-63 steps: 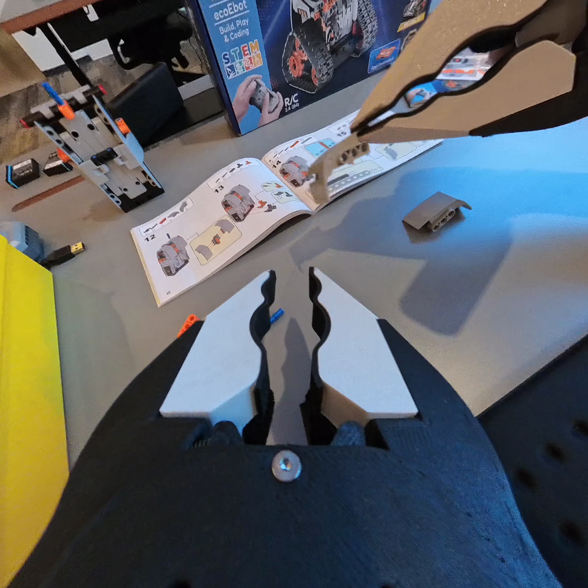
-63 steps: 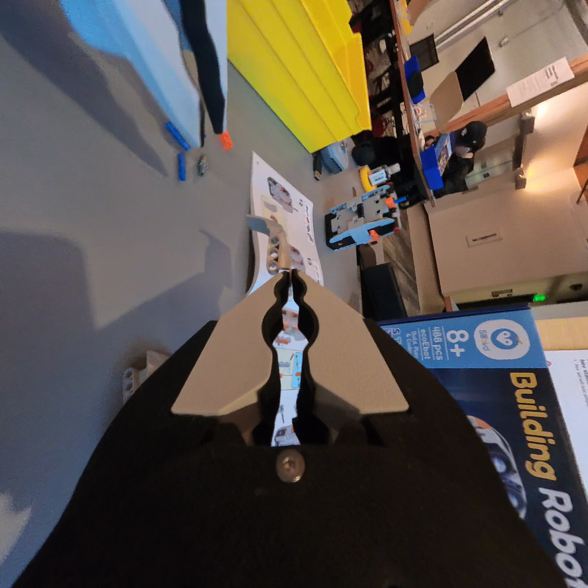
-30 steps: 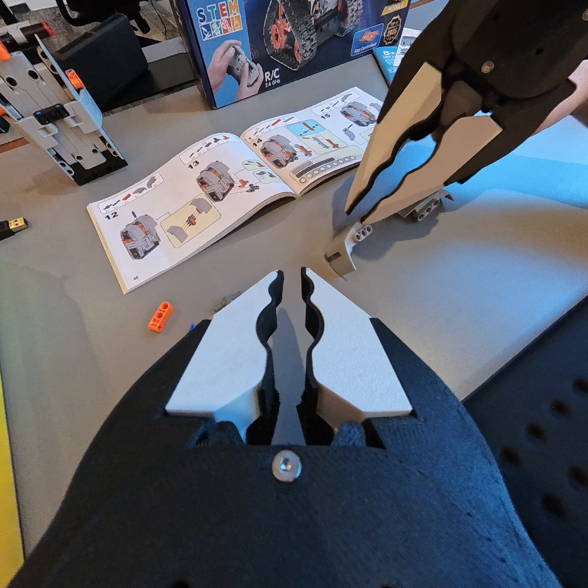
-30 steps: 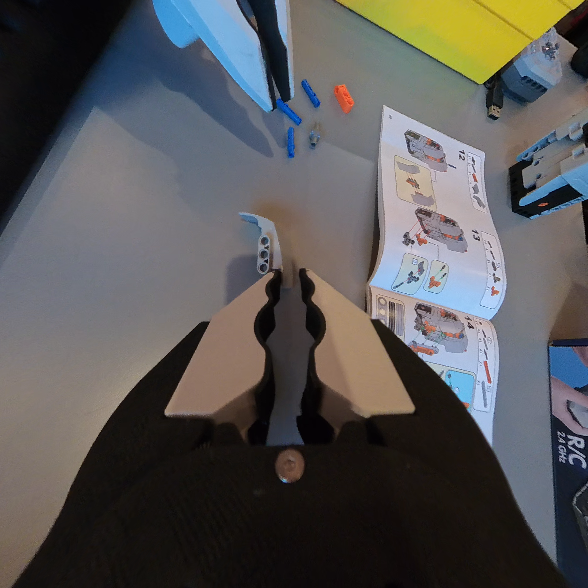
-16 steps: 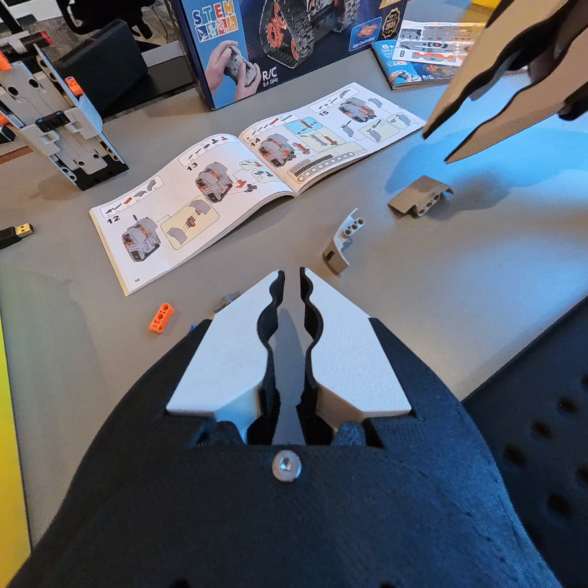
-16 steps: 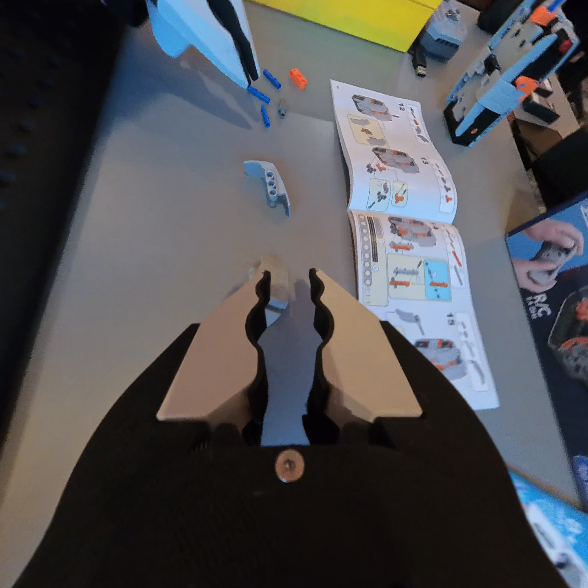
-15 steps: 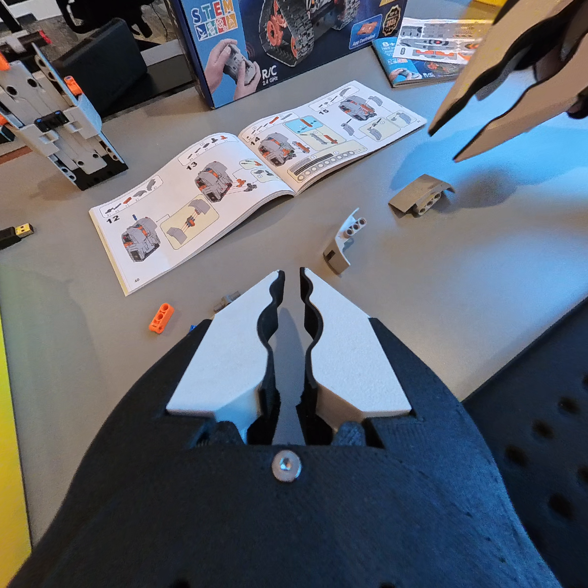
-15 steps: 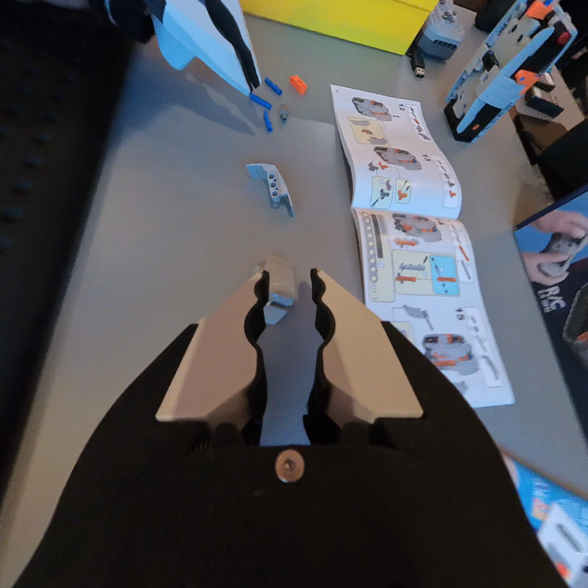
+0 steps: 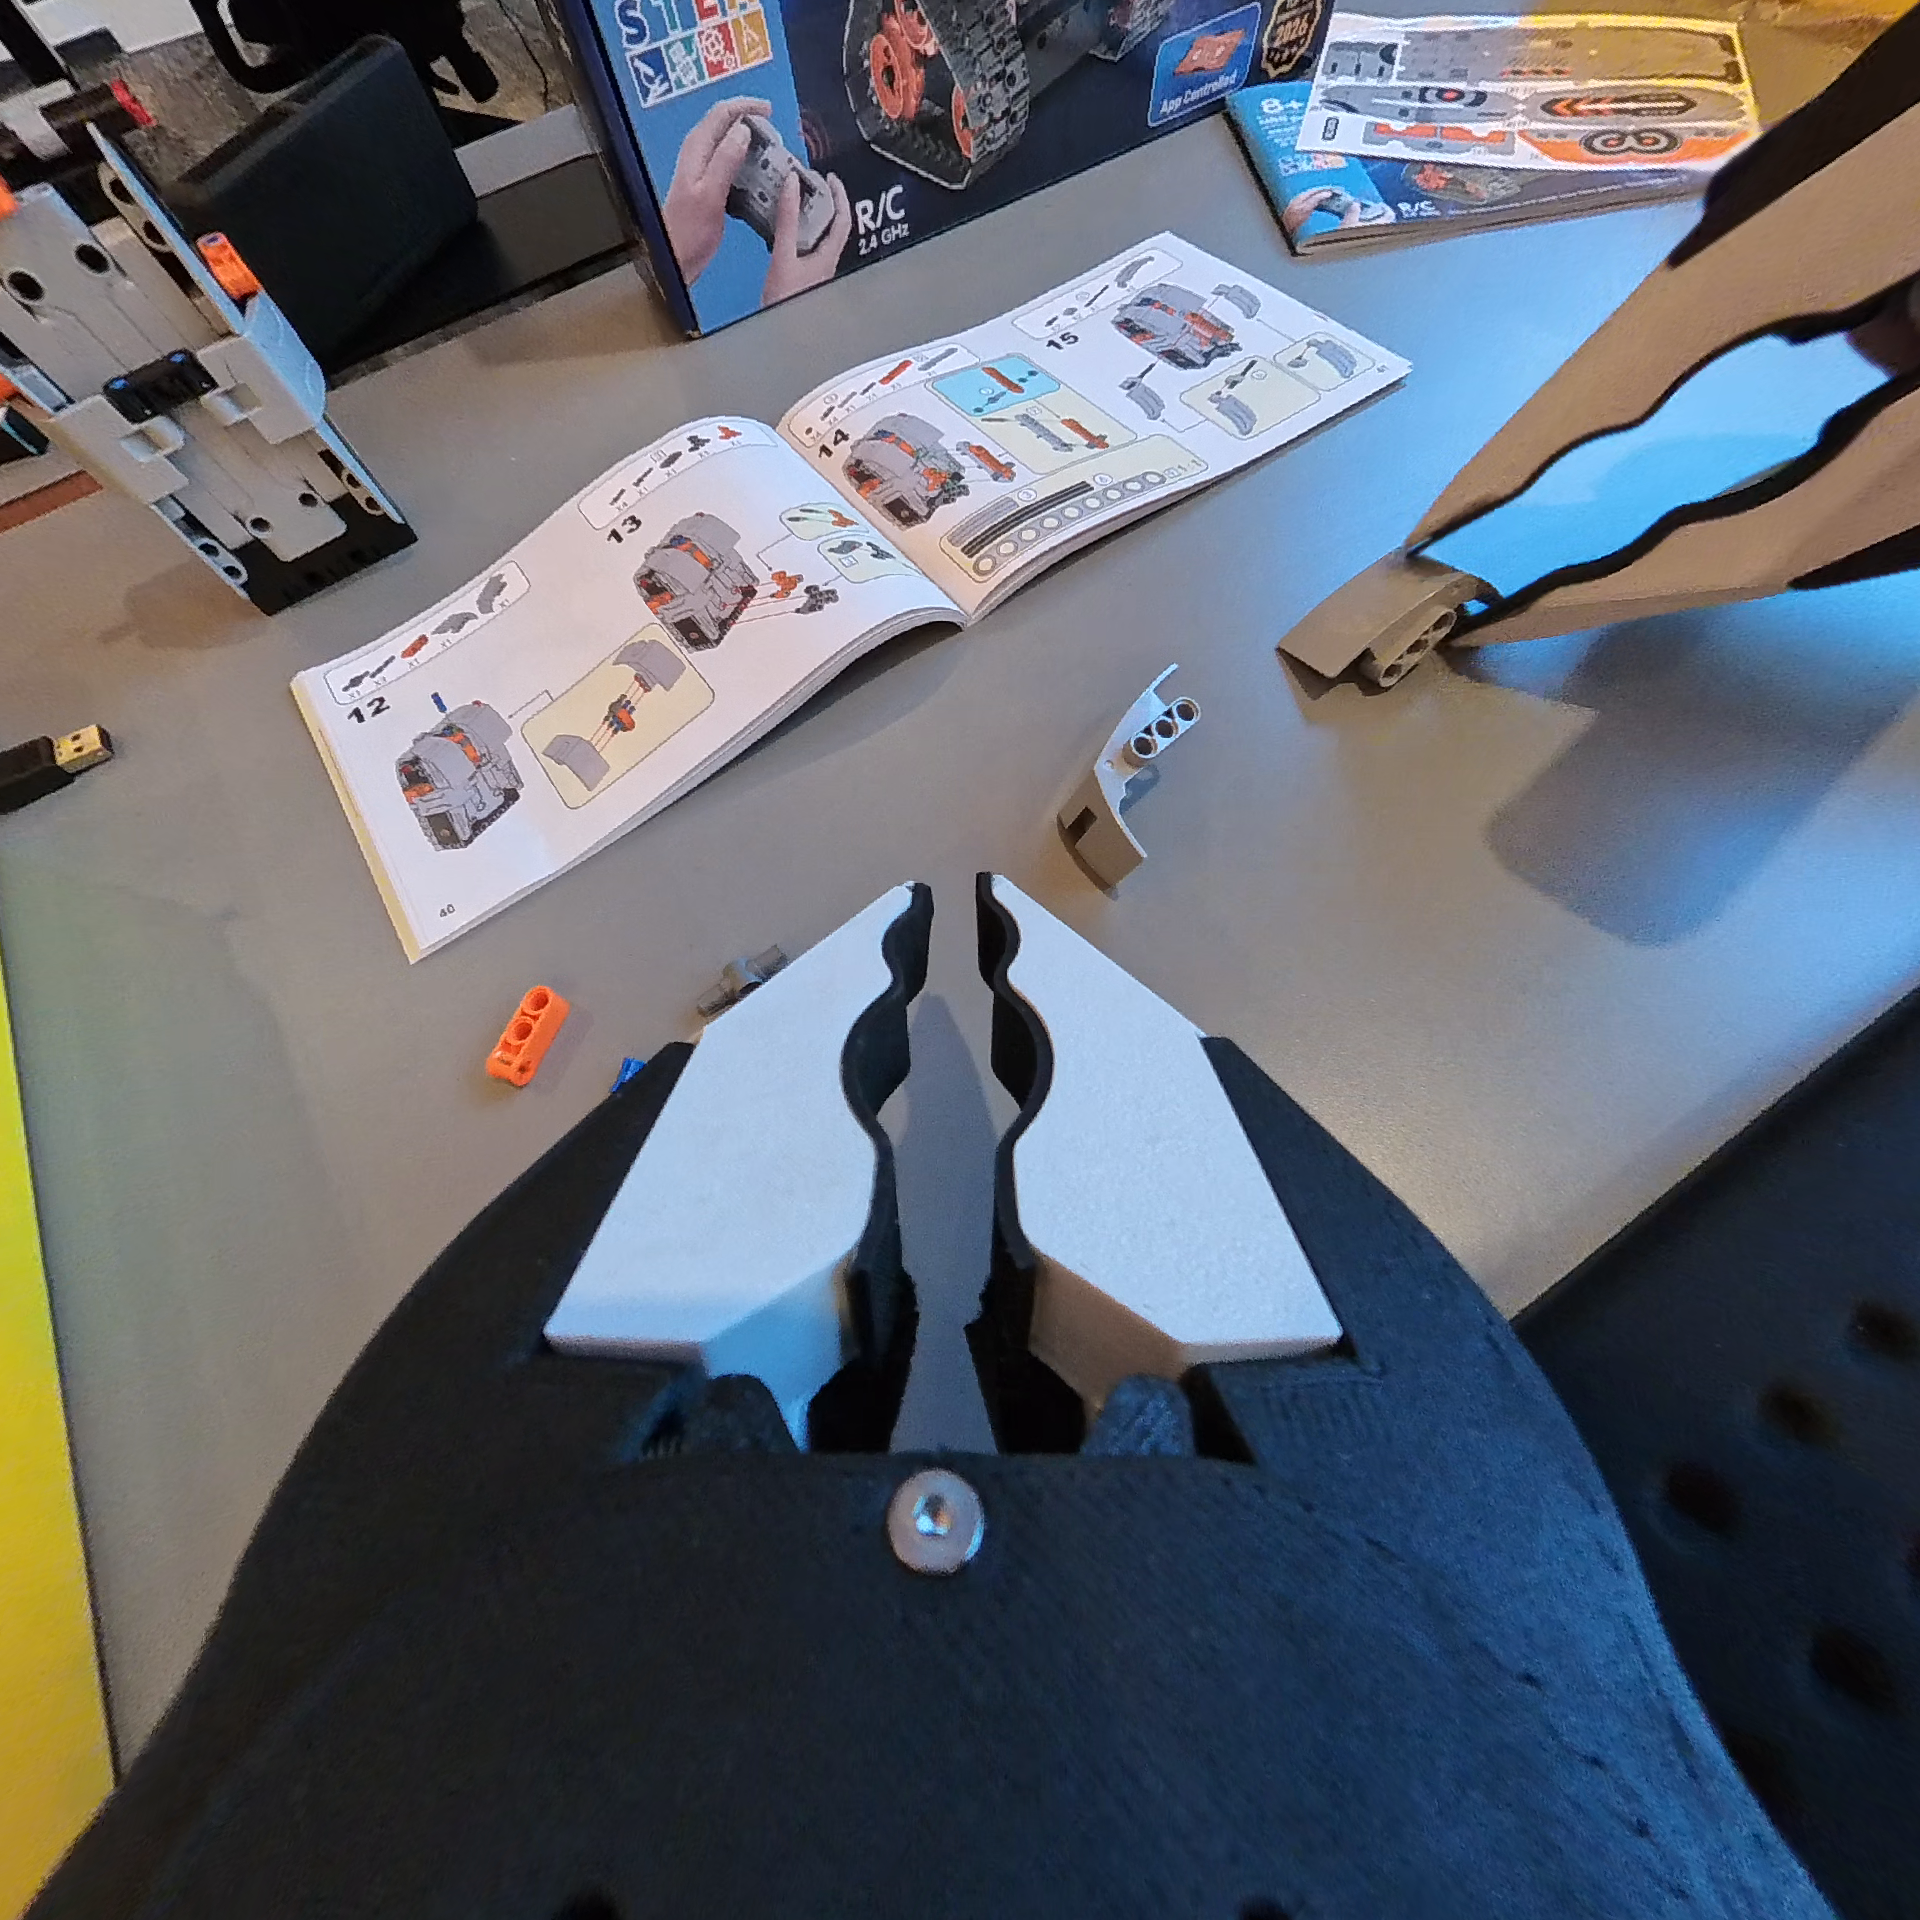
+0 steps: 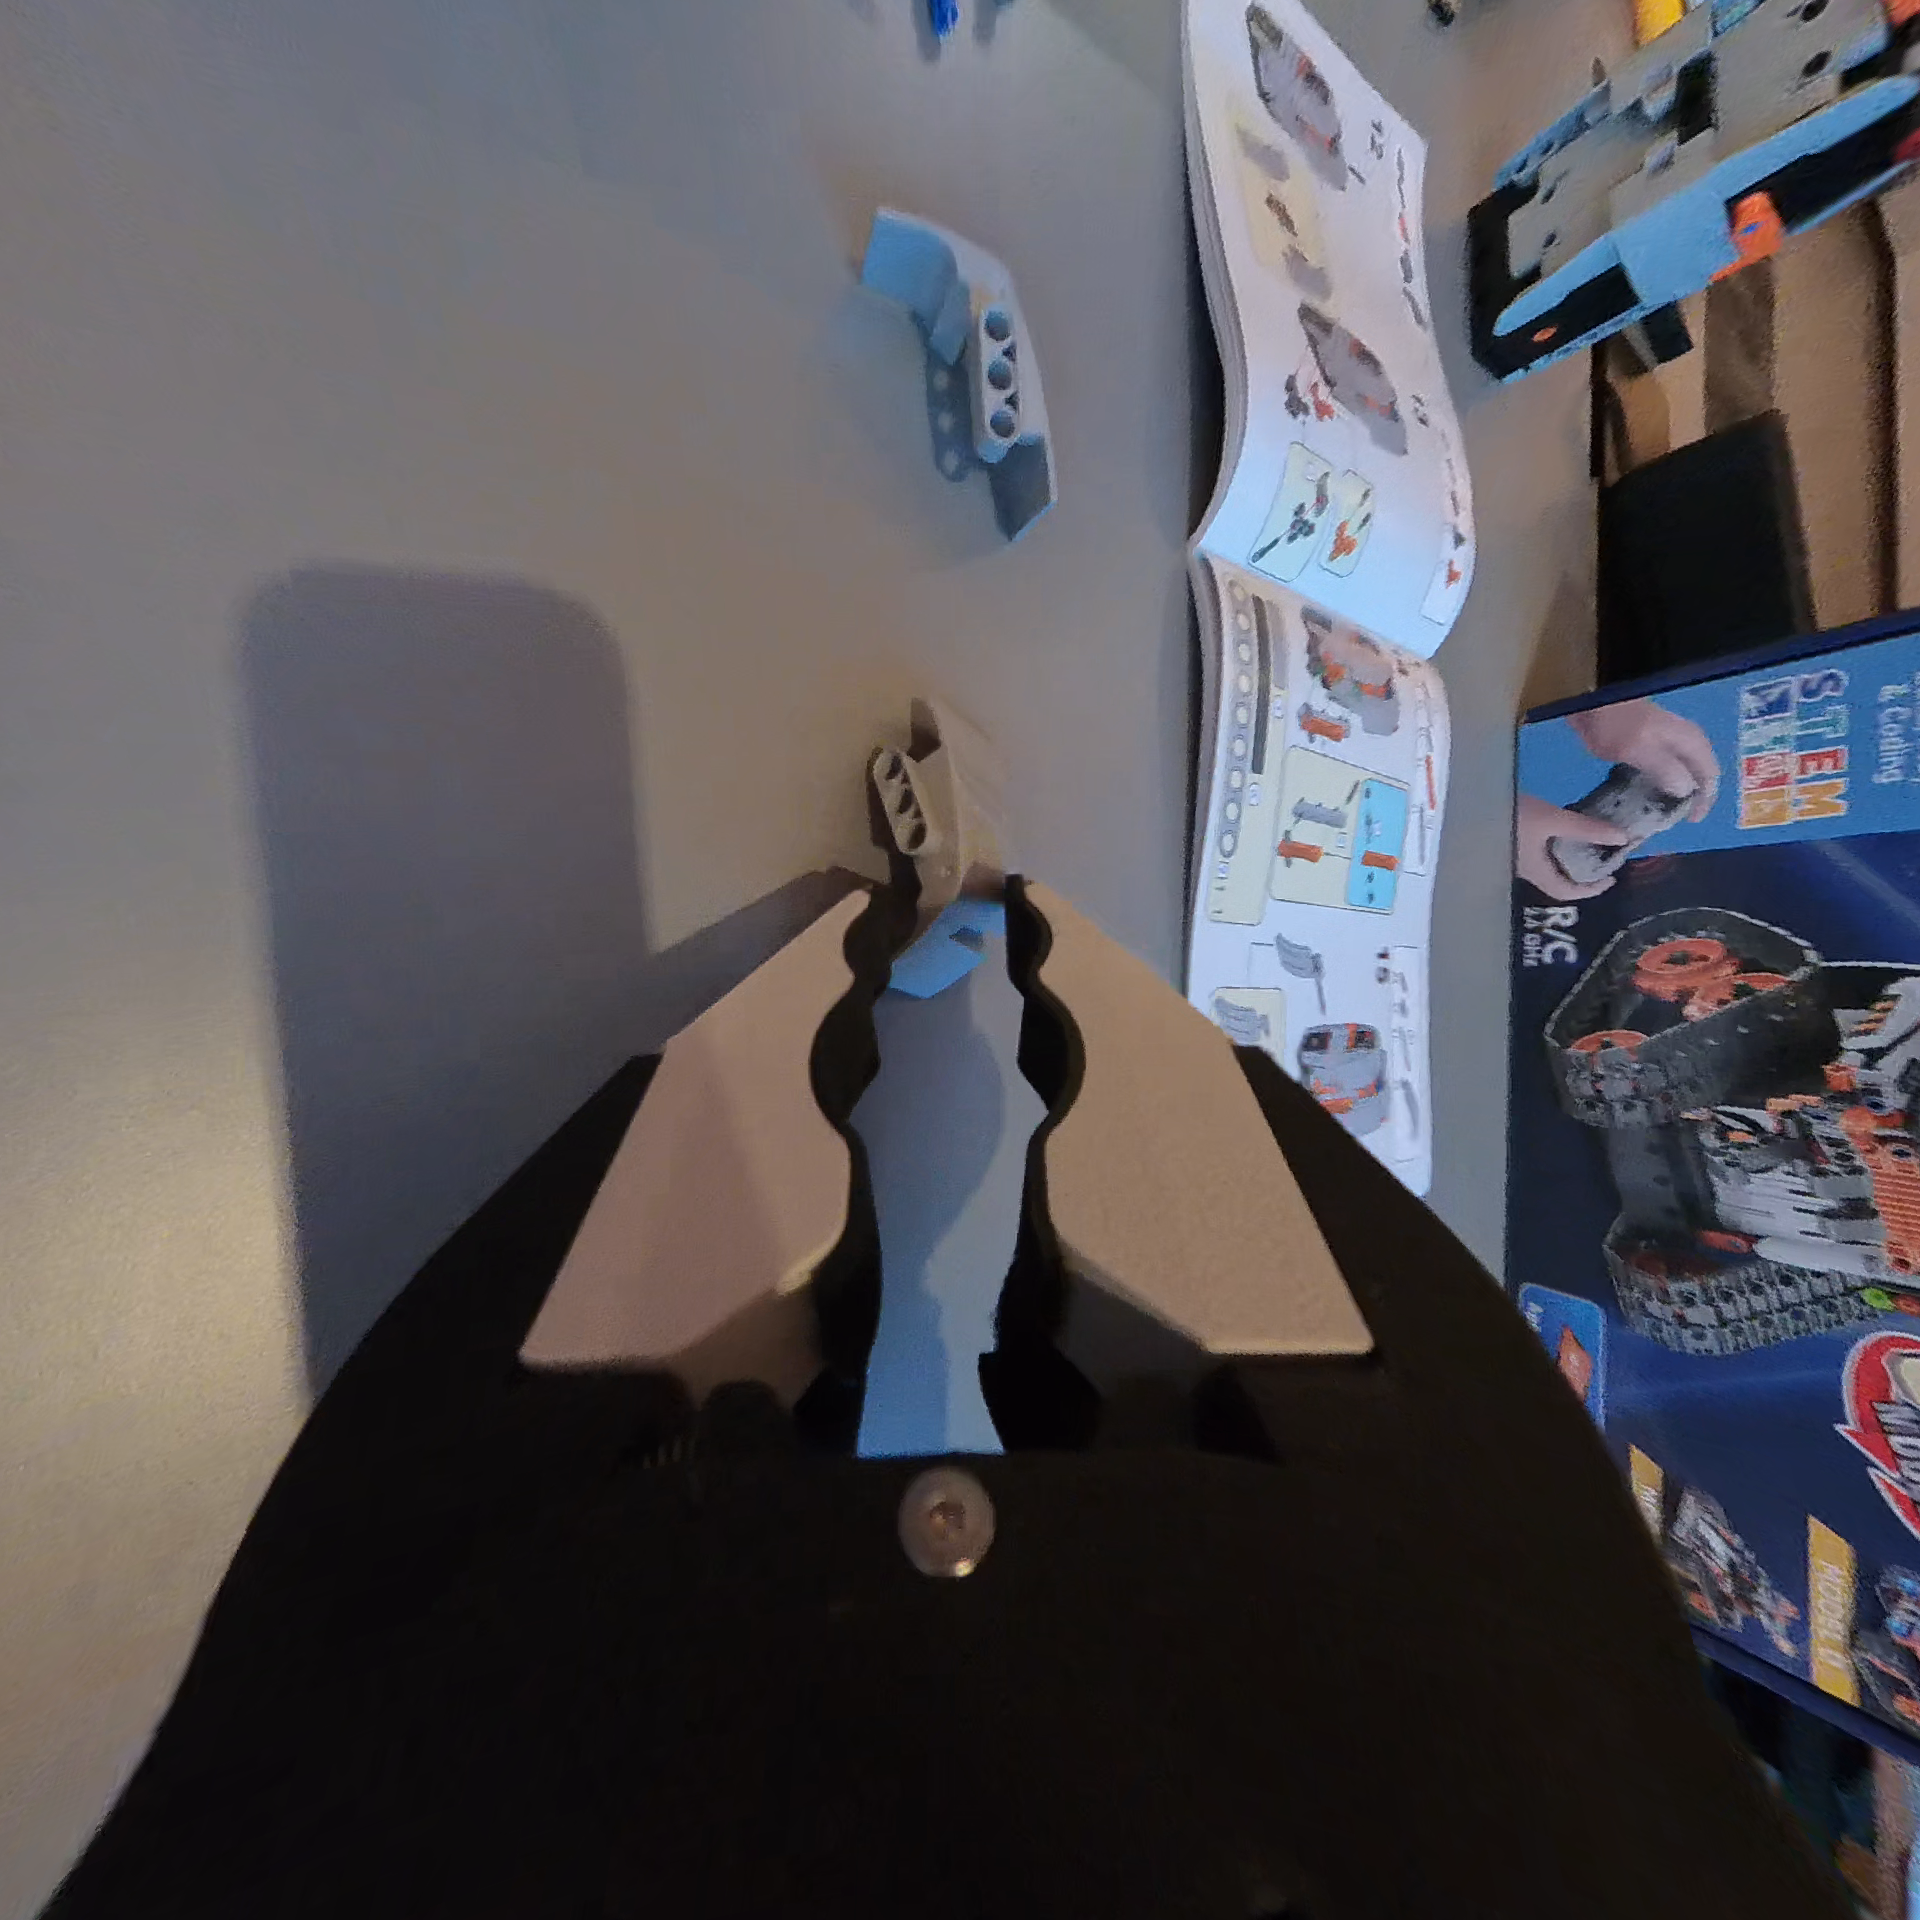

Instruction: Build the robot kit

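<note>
Right gripper (image 10: 940,894) has dropped from above the table to the second curved panel (image 9: 1371,623), its tips now around that panel's end; jaws narrow with a gap, contact on both sides not clear, so whether it grips I cannot tell. Left gripper (image 9: 954,894) has barely shifted: it hovers low over the table (image 9: 1351,1039), jaws narrow, holding nothing. Nearest to it is the first curved panel (image 9: 1117,790), lying just beyond its right tip, well apart from the second.

Both panels look like light, stiff, smooth plastic, probably slippery on the curved face; best hold judged to be across the flat sides by the three pin holes.

Left of the left gripper: orange connector (image 9: 525,1034), grey pin (image 9: 740,977). Beyond lies the open booklet (image 9: 831,582), with a half-built model (image 9: 187,416) to its left and the kit box (image 9: 883,135) behind it. Writing shows on box and booklet pages; not copied.
</note>
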Demonstrator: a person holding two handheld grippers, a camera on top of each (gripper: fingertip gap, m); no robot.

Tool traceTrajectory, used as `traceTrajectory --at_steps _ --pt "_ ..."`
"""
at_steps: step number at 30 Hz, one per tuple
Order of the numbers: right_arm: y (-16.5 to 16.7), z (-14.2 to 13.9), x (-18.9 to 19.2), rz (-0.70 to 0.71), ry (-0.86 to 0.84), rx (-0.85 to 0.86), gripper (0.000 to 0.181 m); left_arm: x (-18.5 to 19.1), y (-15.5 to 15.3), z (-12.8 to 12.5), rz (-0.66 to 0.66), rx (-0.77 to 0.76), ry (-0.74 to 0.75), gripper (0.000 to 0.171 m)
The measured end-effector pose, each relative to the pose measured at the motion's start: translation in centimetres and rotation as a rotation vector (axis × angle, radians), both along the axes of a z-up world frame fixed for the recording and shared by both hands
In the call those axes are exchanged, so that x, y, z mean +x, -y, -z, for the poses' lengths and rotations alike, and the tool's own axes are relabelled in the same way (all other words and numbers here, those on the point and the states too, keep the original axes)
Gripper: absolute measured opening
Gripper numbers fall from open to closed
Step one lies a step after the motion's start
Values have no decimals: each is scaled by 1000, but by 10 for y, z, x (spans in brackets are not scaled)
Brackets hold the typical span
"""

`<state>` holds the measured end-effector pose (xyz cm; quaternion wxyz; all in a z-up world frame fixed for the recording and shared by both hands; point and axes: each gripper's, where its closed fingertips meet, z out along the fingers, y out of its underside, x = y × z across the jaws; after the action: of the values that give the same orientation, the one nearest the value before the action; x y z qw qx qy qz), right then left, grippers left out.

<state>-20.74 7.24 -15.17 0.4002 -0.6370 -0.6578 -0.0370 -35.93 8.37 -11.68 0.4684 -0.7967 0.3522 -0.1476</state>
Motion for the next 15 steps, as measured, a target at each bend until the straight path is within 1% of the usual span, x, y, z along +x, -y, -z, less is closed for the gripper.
traceTrajectory --at_steps 1,3,6,9,11,15 --pt "-3 -1 0 9 6 21 17 0 0 0 0 2 0 7" --pt "-3 -2 -2 26 -22 -18 8 0 0 -1 1 4 3 6" --pt "-7 -9 -11 110 -160 -144 8 0 0 -1 3 2 7 6" --pt "-8 -10 -17 164 -240 -267 8 0 1 -1 6 4 7 6" --pt "-11 -10 -20 184 -260 -283 8 0 1 -1 6 5 7 6" --pt "-16 -7 -23 197 -222 -229 8 1 1 0 7 -1 6 6"
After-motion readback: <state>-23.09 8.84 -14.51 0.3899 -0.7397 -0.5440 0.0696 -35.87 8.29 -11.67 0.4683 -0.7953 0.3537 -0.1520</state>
